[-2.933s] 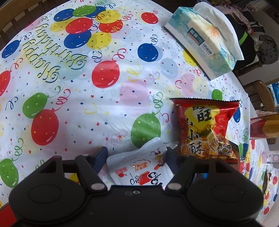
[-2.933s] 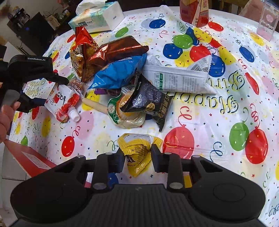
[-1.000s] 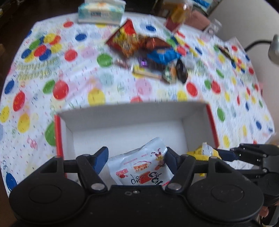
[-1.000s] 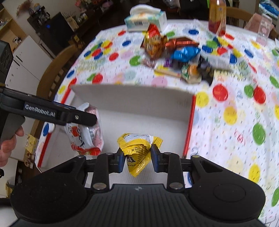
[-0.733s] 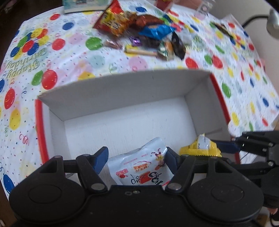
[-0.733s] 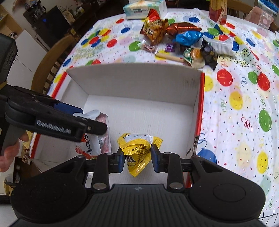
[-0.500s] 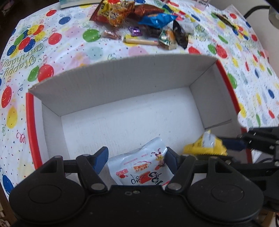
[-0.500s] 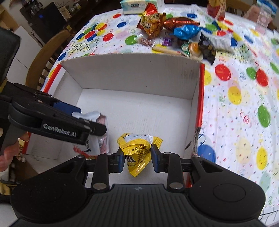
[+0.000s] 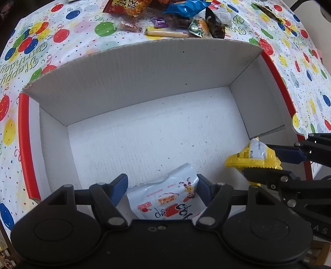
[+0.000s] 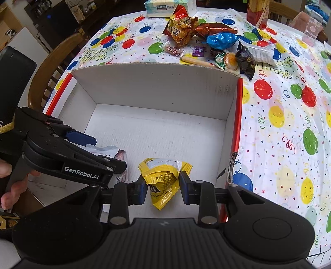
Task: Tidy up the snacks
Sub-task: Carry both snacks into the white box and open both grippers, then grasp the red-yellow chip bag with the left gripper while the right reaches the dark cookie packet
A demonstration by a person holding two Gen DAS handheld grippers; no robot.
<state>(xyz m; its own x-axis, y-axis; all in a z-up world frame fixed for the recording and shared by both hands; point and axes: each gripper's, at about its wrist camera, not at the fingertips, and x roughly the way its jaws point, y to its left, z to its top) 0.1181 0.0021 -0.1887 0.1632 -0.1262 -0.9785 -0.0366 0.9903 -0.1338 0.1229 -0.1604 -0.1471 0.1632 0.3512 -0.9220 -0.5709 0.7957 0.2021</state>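
Step in hand: depositing. Both grippers over open cardboard box [image 9: 144, 68], white inside w/ red outer edges, floor bare. Left gripper [image 9: 161, 186] clamped on white pouch [image 9: 167, 198] at near side of box, left of centre; right gripper [image 10: 161, 184] pinching yellow packet [image 10: 163, 175] just right of it, near right wall. Neither item seems to touch the floor yet, can't tell for sure. Next, I judge: lower a bit, open jaws, let both drop, keep them apart. Remaining snack pile [image 10: 209, 43] lies on balloon tablecloth [image 10: 285, 124] beyond far wall; tissue box [image 10: 165, 6] further back. Nothing blocks the drop; grippers are close to each other, mind a clash on retreat.
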